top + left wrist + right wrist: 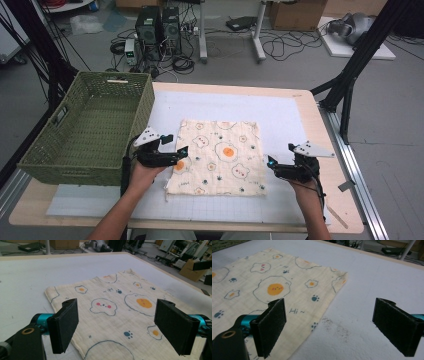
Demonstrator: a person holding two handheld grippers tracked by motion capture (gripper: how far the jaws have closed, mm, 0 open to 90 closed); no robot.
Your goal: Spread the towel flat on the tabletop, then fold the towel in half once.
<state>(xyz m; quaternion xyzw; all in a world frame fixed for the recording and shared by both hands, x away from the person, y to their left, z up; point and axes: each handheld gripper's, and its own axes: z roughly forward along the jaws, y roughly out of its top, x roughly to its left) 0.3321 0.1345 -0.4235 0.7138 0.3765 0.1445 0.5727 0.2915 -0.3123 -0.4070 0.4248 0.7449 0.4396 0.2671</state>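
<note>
A cream cloth (220, 155) printed with fried eggs and paw marks lies flat on the white mat (280, 107). My left gripper (176, 145) hovers at the cloth's left edge, near its front corner. In the left gripper view the two black pads stand wide apart over the cloth (112, 305), and the left gripper (117, 327) has nothing between them. My right gripper (280, 155) sits just off the cloth's right edge, near the front right corner. The right gripper (337, 327) is open too, one pad over the cloth (262, 282) and the other over bare mat.
A green woven basket (145, 107) stands at the left of the table, its wall close to my left hand. The wooden table edge (335, 165) runs along the right. Computers, cables and boxes lie on the floor beyond the table.
</note>
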